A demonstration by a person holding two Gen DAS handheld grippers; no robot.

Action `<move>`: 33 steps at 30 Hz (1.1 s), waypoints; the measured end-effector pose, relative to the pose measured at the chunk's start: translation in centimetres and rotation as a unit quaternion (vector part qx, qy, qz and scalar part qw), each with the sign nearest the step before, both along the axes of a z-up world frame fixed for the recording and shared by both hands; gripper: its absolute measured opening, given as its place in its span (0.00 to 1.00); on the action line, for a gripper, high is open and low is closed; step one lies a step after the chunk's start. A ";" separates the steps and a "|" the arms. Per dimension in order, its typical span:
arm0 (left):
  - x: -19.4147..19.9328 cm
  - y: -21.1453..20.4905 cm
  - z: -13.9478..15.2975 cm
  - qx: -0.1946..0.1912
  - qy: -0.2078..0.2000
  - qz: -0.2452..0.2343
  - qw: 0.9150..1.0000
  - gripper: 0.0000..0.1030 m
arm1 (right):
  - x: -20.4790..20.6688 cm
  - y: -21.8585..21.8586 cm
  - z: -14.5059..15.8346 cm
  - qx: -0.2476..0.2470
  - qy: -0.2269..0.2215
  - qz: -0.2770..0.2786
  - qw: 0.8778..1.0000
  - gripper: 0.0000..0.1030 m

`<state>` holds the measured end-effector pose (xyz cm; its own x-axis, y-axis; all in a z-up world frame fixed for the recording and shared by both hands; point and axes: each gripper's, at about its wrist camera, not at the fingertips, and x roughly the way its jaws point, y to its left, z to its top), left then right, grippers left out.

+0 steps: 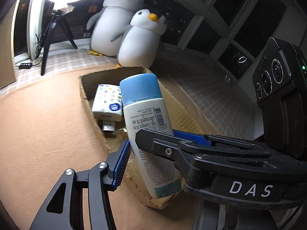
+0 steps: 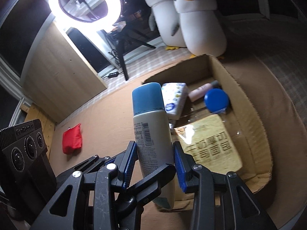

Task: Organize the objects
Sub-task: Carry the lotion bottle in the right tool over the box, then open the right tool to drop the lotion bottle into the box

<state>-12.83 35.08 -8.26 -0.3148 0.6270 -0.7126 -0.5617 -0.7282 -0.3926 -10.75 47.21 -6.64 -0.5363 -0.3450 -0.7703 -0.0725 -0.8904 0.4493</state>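
The place was a home, most likely a bedroom or living room at night. Two plush penguins sat against dark window panes on a checked cushion. A ring light on a tripod stood beside a wooden cabinet, above a peach-coloured mat.

The white bottle with the blue cap reads "Net Contents 70 ml" beside Thai script and a barcode. "DAS" stands in white on the black gripper body. The camera module reads "GenRobot.AI".
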 end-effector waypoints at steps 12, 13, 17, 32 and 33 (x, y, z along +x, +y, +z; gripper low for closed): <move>-1.0 1.2 -1.5 -0.011 -0.016 -0.003 1.000 0.53 | -0.7 1.4 -1.3 0.006 -0.012 -0.002 1.000 0.34; -1.1 1.1 -1.5 -0.011 -0.017 -0.002 1.000 0.53 | -0.7 1.3 -1.2 0.010 -0.011 -0.002 1.000 0.34; -1.2 0.9 -1.5 -0.016 -0.020 0.000 1.000 0.67 | -0.7 1.6 -1.2 0.017 -0.012 -0.010 1.000 0.37; -0.7 -0.7 -0.8 -0.022 -0.007 0.007 1.000 0.74 | -0.5 2.4 -0.9 0.025 -0.016 -0.037 0.999 0.52; -0.6 -1.0 -0.7 -0.022 -0.006 0.008 1.000 0.74 | -0.4 2.3 -0.8 0.025 -0.016 -0.038 0.999 0.52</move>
<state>-13.43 34.03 -8.95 -0.3164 0.5892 -0.7435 -0.5449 -0.7544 -0.3660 -11.19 49.53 -7.44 -0.5342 -0.2644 -0.8030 -0.1542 -0.9034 0.4001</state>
